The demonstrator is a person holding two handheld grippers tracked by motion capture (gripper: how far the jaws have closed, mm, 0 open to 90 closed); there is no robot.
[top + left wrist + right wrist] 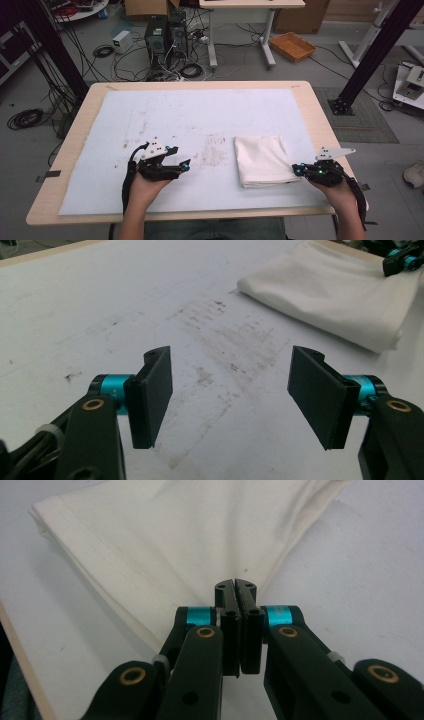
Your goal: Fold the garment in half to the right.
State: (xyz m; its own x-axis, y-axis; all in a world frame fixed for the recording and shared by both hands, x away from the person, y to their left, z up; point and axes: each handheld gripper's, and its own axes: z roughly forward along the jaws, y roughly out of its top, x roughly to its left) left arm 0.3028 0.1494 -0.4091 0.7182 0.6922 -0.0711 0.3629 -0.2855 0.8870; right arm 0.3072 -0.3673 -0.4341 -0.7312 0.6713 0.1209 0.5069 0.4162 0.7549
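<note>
A folded white cloth (262,160) lies on the white sheet (175,115) that covers the table, right of centre. My right gripper (298,170) sits at the cloth's near right corner. In the right gripper view the cloth (175,535) narrows to that corner under the right gripper (235,587), whose jaws are pressed together on it. My left gripper (181,156) rests low over the sheet left of the cloth, open. In the left gripper view, nothing but stained sheet lies between the wide jaws of the left gripper (230,390). The cloth (330,290) lies beyond at upper right, with the right gripper (402,260) at its far edge.
The wooden table's rim (320,115) borders the sheet, which has dark smudges (215,150) near its middle. On the floor beyond are computer towers (165,35), tangled cables, an orange tray (292,46) and black frame posts at both sides.
</note>
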